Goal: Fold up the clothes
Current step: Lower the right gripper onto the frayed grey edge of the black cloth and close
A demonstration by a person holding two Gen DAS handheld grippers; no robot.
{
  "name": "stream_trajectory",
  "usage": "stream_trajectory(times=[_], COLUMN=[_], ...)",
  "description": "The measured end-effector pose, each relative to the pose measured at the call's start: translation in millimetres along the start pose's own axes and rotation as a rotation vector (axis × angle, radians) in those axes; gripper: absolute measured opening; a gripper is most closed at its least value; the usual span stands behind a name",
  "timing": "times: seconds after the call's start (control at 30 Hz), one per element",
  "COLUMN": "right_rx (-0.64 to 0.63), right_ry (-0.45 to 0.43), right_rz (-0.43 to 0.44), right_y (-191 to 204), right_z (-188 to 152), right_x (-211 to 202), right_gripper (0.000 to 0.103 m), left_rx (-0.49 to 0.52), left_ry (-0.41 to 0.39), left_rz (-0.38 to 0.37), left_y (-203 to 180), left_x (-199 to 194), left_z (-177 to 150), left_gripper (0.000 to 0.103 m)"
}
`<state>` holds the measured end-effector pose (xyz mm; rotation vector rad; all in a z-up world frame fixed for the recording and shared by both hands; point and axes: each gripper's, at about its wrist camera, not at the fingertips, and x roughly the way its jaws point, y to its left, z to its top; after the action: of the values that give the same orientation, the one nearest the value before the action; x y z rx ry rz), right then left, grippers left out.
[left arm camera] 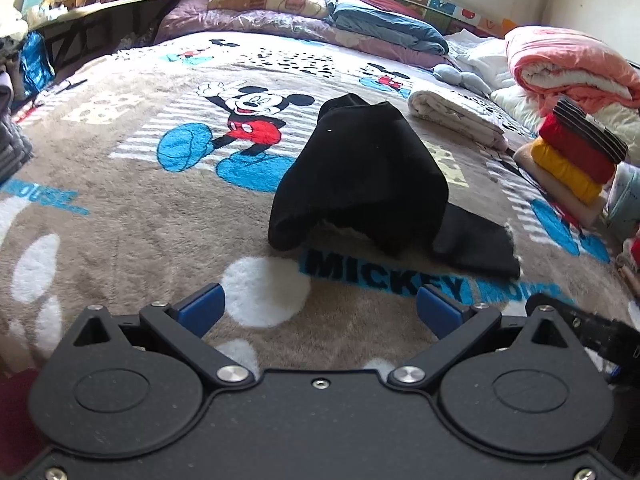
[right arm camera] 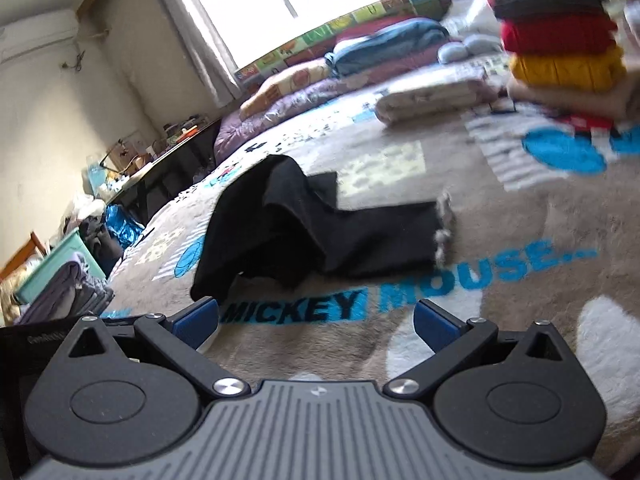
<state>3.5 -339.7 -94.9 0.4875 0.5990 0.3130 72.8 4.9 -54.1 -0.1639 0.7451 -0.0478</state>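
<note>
A black garment (left arm camera: 360,176) lies crumpled in a heap on the cartoon-mouse bedspread (left arm camera: 132,208), with one flat part trailing to the right. From the right wrist the same black garment (right arm camera: 296,224) shows a frayed grey hem at its right end. My left gripper (left arm camera: 320,312) is open just short of the heap, nothing between its blue pads (left arm camera: 202,308). My right gripper (right arm camera: 316,320) is also open and empty, hovering over the printed lettering in front of the garment. The other gripper's black edge (left arm camera: 592,328) shows at the right of the left wrist view.
A stack of folded clothes (left arm camera: 576,156), striped, red, yellow and beige, stands at the right; the same stack (right arm camera: 560,52) appears top right. A folded pale blanket (left arm camera: 456,116), pink quilt (left arm camera: 568,64) and pillows (left arm camera: 272,0) lie toward the headboard. A dark desk (left arm camera: 96,12) stands left.
</note>
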Motion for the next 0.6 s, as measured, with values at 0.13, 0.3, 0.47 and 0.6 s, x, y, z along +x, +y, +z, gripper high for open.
stream_trajectory(times=[0.13,0.3,0.47,0.6], right_rx=[0.066,0.152,0.207,0.245], right_ry=[0.015,0.011,-0.007,0.000], right_rz=[-0.019,-0.009,-0.035,-0.033], right_y=[-20,-46,-69,-84], right_z=[4,17,30,39], right_x=[14,27,45,63], right_gripper=[0.103,0.103,0.102,0.093], left_rx=[-0.023,-0.058,-0.101,-0.158], left_ry=[0.000,0.026,-0.018,-0.074], left_rz=[-0.019,-0.052,-0.053,-0.080], left_y=[6,15,28,42], left_x=[16,38,51,63], left_z=[7,20,40,56], left_gripper=[0.103,0.103,0.103,0.102])
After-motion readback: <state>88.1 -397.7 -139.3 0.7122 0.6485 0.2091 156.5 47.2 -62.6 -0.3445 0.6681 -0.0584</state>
